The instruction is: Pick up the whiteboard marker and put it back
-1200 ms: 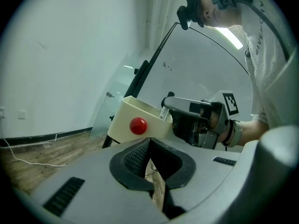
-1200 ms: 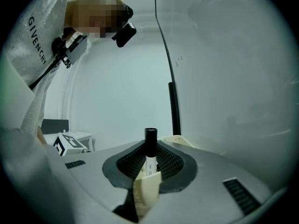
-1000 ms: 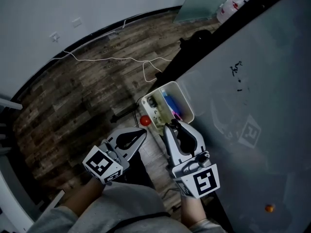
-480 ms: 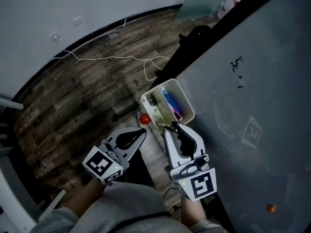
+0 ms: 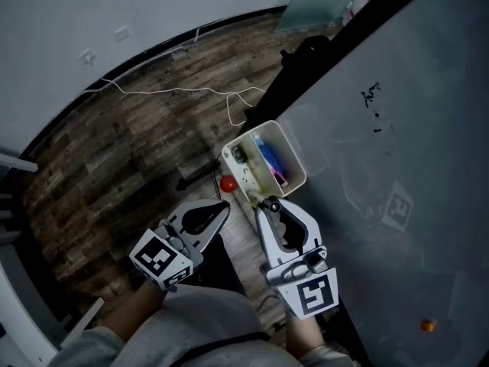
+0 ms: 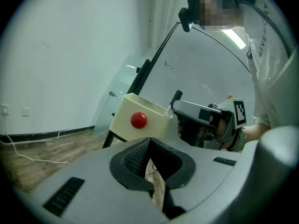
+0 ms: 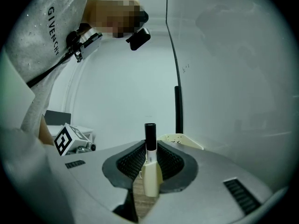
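Observation:
My right gripper (image 5: 269,202) is shut on the whiteboard marker (image 7: 149,146), a white barrel with a black cap that sticks out past the jaws. In the head view it points at the near end of the cream tray (image 5: 291,153) that hangs on the whiteboard (image 5: 405,113). The left gripper view shows the marker's cap (image 6: 176,97) just at the tray's rim (image 6: 140,101). My left gripper (image 5: 224,206) is shut with nothing in it, left of the tray and below the red knob (image 5: 228,184) on the tray's side.
The tray holds blue and pink items (image 5: 269,160) and a dark round thing. The board's black frame and stand (image 5: 306,67) run up to the right. A white cable (image 5: 191,92) lies on the wooden floor (image 5: 122,151). The person's body is close behind in both gripper views.
The right gripper with the marker has drawn back a little from the tray toward the person. The left gripper has stayed where it was.

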`<state>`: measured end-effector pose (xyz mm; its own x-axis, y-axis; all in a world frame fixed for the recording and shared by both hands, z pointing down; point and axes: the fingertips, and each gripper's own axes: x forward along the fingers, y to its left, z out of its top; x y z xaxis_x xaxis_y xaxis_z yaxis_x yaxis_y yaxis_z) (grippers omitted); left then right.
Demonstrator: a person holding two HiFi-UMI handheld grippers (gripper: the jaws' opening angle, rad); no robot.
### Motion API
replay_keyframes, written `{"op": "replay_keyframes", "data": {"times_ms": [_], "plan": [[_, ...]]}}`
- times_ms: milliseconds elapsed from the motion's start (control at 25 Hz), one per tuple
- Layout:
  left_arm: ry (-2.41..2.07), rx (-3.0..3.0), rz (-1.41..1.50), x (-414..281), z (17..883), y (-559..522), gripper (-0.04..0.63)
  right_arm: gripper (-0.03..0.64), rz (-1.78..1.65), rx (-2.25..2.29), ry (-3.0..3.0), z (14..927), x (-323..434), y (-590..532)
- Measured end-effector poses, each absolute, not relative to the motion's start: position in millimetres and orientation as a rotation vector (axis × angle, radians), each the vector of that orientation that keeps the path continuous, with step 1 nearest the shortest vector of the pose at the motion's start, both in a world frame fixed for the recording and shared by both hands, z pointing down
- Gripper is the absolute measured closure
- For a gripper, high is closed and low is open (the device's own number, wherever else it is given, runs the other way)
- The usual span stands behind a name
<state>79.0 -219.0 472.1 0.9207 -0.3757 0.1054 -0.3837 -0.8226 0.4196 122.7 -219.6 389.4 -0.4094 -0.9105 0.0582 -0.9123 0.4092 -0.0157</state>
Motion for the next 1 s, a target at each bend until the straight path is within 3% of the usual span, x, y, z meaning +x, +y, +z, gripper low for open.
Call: {"op": "replay_keyframes", "data": {"times_ms": [1000], "plan": [[-0.52, 2.624, 0.032, 74, 478, -206, 0.58, 0.535, 0.058, 1.678, -2.559, 402, 115, -196]]}}
